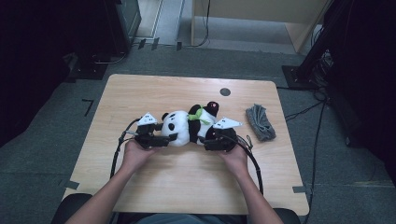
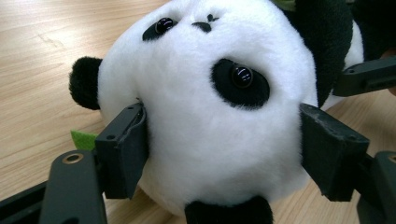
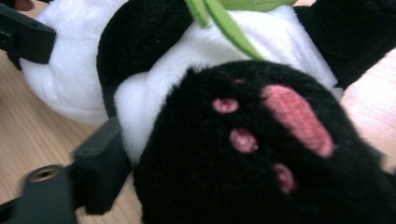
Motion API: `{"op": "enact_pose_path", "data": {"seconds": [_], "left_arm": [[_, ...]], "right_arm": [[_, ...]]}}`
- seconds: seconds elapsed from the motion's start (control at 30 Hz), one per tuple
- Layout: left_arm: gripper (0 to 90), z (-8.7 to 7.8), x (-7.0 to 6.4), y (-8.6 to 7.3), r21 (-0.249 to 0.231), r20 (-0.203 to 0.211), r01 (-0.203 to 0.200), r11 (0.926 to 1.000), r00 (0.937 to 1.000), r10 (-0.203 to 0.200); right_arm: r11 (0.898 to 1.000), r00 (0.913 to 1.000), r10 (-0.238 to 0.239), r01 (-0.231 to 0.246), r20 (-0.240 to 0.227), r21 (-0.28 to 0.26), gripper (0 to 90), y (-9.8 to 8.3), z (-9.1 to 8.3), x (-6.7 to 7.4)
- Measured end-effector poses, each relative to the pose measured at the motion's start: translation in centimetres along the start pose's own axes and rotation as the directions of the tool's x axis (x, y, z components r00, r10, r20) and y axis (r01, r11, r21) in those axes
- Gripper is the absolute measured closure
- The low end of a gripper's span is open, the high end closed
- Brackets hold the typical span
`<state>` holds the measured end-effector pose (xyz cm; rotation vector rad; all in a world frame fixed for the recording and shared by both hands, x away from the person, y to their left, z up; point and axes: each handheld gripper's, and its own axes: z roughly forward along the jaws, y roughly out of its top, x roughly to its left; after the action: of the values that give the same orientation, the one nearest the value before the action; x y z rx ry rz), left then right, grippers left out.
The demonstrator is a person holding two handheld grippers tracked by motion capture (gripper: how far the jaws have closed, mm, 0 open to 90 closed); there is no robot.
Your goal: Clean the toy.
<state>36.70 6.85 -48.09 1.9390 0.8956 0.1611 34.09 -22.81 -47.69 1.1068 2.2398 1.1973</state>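
Left gripper (image 2: 224, 154) jaws clamp the panda (image 1: 187, 126) head, right gripper (image 3: 154, 186) jaws closing round its foot; seat both squarely before lifting off the worktop (image 1: 187, 182) mid-area.

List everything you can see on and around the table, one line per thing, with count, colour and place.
black and white plush panda toy: one, with a green ribbon at its neck, lying on its side at the table's middle, between the two grippers.
grey folded cloth: one, grey, on the table to the right of the panda.
light wooden table: one, pale wood, with a small dark round spot near its far edge.
grey carpet floor: one, grey, around the table.
left gripper: one, black, jaws pressing the panda's white head.
right gripper: one, black, at the panda's black foot with pink pads.
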Motion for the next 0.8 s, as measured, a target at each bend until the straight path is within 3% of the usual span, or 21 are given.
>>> {"op": "enact_pose_path", "data": {"seconds": [0.13, 0.23, 0.3, 0.33, 0.37, 0.43, 0.57, 0.8], "left_arm": [[20.6, -0.1, -0.2, 0.2, 0.0, 0.003, -0.002, 1.0, 1.0, 0.002], [19.7, -0.5, -0.2, 0.7, -0.011, 0.028, -0.002, 0.9999, 0.9996, 0.003], [20.0, -1.0, -0.3, 0.9, -0.035, 0.05, -0.024, 0.9991, 0.9984, 0.026], [21.3, -1.5, -0.5, 1.1, -0.058, 0.069, -0.059, 0.9966, 0.9957, 0.063], [23.4, -1.5, -0.5, 1.1, -0.058, 0.069, -0.059, 0.9966, 0.9957, 0.063], [24.4, -2.1, -0.6, 1.0, -0.045, 0.038, -0.131, 0.9904, 0.9905, 0.132], [24.5, -2.5, -0.3, 0.7, -0.032, 0.054, -0.137, 0.99, 0.9888, 0.139], [25.0, -2.9, -0.1, -0.1, -0.056, 0.091, -0.145, 0.9879, 0.9846, 0.149]], "right_arm": [[1.0, 1.0, 0.001, -0.001, -0.01, 0.016, 35.3, 0.5, -0.4, -0.2], [0.999, 0.9991, 0.033, -0.032, -0.026, 0.019, 39.3, 0.9, -0.9, -0.5], [0.997, 0.9959, 0.075, -0.074, -0.051, 0.031, 41.4, 1.6, -1.7, -1.2], [0.997, 0.9958, 0.077, -0.075, -0.05, 0.029, 41.8, 1.8, -2.0, -1.4], [0.997, 0.9958, 0.077, -0.075, -0.05, 0.029, 41.8, 1.8, -2.0, -1.4], [0.996, 0.9963, 0.081, -0.08, -0.028, 0.025, 42.1, 2.2, -2.9, -1.8], [0.996, 0.9959, 0.09, -0.09, -0.005, 0.019, 42.1, 2.3, -3.8, -2.3], [0.993, 0.9928, 0.118, -0.118, -0.02, 0.014, 42.1, 3.3, -5.4, -3.0]]}}
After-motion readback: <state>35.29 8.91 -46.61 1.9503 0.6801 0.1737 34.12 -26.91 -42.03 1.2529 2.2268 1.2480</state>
